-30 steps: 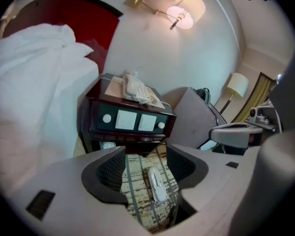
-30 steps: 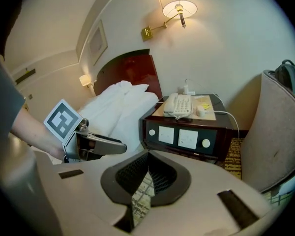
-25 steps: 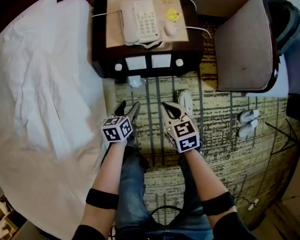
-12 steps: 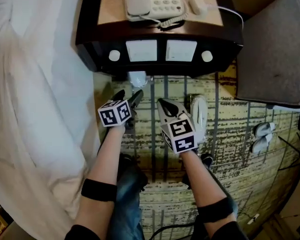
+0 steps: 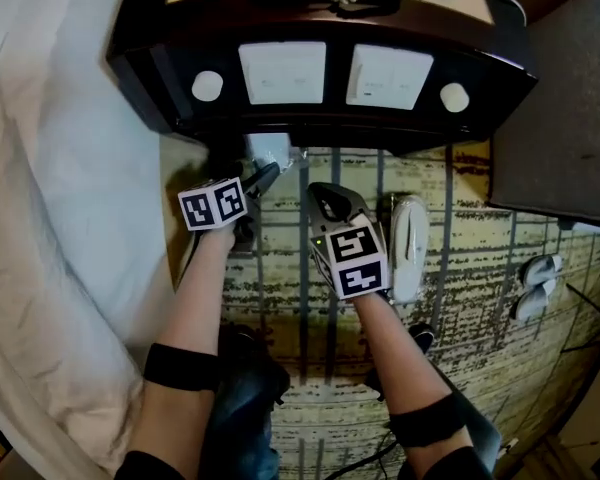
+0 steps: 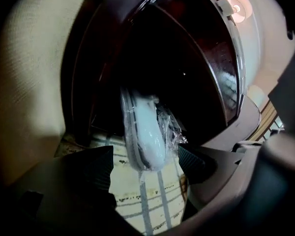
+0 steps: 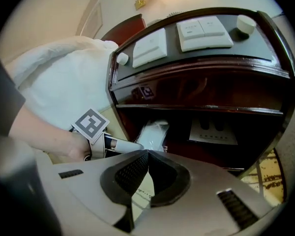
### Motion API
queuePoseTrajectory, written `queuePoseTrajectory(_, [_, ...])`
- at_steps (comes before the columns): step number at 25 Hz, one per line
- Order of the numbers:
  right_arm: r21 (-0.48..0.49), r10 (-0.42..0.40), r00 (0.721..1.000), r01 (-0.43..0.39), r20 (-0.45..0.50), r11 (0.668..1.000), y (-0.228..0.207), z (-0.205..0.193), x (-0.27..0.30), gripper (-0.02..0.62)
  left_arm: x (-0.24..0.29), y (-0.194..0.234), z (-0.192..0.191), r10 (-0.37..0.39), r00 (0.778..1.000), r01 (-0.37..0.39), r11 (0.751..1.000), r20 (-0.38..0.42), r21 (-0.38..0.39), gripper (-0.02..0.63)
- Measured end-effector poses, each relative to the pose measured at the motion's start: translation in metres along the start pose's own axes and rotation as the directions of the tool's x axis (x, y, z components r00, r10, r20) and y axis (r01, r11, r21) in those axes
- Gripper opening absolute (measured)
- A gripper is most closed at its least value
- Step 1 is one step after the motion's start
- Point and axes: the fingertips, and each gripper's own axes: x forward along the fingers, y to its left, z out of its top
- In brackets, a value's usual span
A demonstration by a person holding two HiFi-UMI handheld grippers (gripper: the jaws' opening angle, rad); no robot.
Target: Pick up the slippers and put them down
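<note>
Over the patterned carpet [image 5: 460, 298] before a dark wooden nightstand [image 5: 320, 118], the left gripper [image 6: 145, 163] has its jaws spread, just opened wider. The end of the plastic-wrapped slippers [image 6: 145, 132] lies in the gap unpressed, poking from under the nightstand. The right gripper [image 7: 147, 154] beside it is pressed together and empty, with a loose white slipper [image 5: 408, 243] just to its right.

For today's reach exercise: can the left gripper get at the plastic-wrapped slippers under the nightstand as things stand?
Probably yes. The left gripper has just been opening its jaws; the wrapped slippers poke out from under the nightstand straight ahead, not yet gripped, nothing in the way.
</note>
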Motion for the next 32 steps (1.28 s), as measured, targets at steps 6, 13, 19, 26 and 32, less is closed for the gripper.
queuePoseTrajectory(6, [0.036, 0.004, 1.000, -0.005, 0.017, 0.999, -0.001, -0.014, 0.025, 0.002, 0.021, 0.004, 0.000, -0.111, 0.994, 0.111, 0.991, 0.011, -0.080, 0.413])
queuePoseTrajectory(13, [0.059, 0.023, 0.999, -0.025, 0.040, 0.998, -0.002, -0.020, 0.036, 0.002, 0.037, -0.004, 0.009, -0.220, 0.974, 0.225, 0.966, 0.057, -0.127, 0.403])
queuePoseTrajectory(19, [0.069, 0.031, 0.998, -0.034, 0.054, 0.997, -0.008, -0.023, 0.031, 0.002, 0.036, -0.017, 0.015, -0.317, 0.942, 0.332, 0.930, 0.112, -0.159, 0.129])
queuePoseTrajectory(26, [0.095, 0.032, 0.998, -0.037, 0.048, 0.995, -0.016, -0.032, 0.023, 0.002, 0.026, -0.029, -0.001, -0.382, 0.914, 0.403, 0.897, 0.138, -0.183, 0.107])
queuePoseTrajectory(32, [0.109, 0.038, 0.999, -0.041, 0.027, 0.993, -0.014, -0.038, -0.004, 0.002, 0.003, -0.056, -0.036, -0.428, 0.900, 0.435, 0.882, 0.082, -0.178, 0.106])
